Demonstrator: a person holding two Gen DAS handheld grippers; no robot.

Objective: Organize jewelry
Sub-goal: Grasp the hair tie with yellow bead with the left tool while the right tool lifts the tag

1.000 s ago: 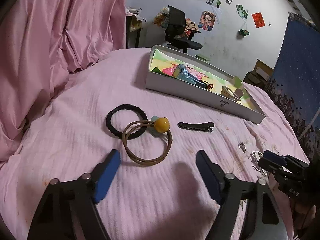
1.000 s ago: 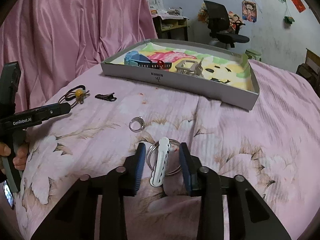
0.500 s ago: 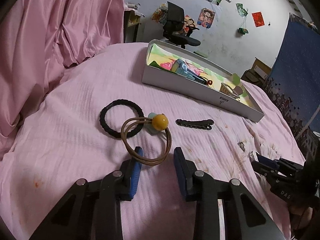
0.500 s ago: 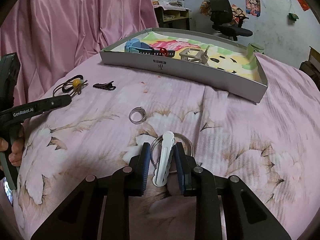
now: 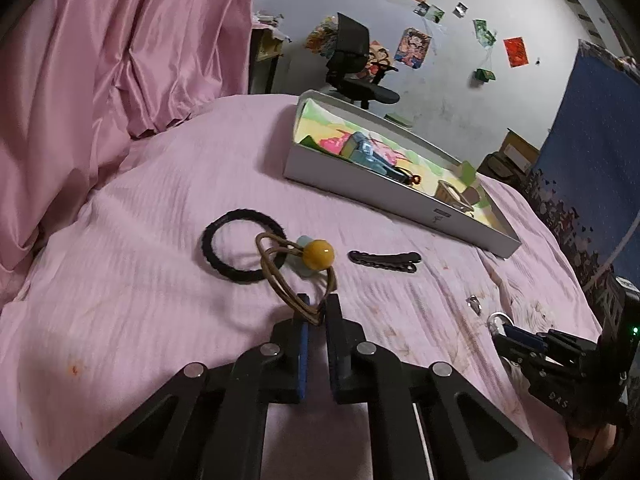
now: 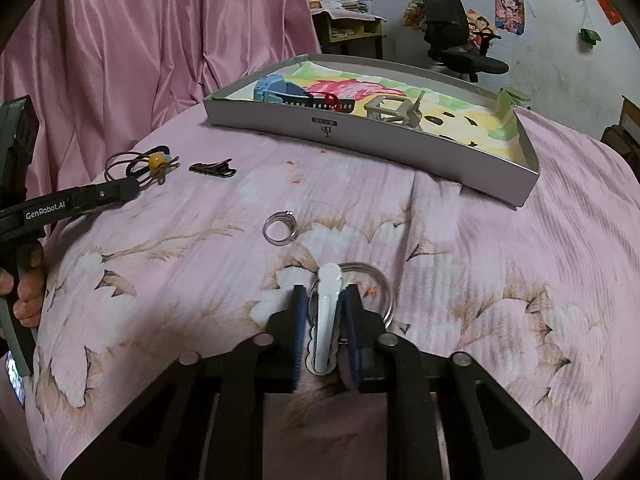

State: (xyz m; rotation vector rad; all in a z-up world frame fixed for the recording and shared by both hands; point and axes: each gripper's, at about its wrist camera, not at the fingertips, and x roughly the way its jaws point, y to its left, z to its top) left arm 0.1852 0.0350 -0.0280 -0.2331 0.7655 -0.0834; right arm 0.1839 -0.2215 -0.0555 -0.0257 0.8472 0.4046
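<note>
My left gripper is shut on the near loop of a brown hair tie with a yellow bead; the loop is pulled up off the pink bedspread. A black hair ring lies just left of it and a black hair clip to the right. My right gripper is shut on a white hair clip that lies over a thin silver hoop. A silver ring lies ahead of it. The grey cardboard tray holds a blue watch and other pieces.
A pink curtain hangs at the left. An office chair and a desk stand behind the bed. In the right wrist view a hand holds the left gripper's handle at the left edge. A blue cloth hangs at the right.
My left gripper closed from wide open onto the brown hair tie and lifted its loop. My right gripper narrowed and shut on the white hair clip.
</note>
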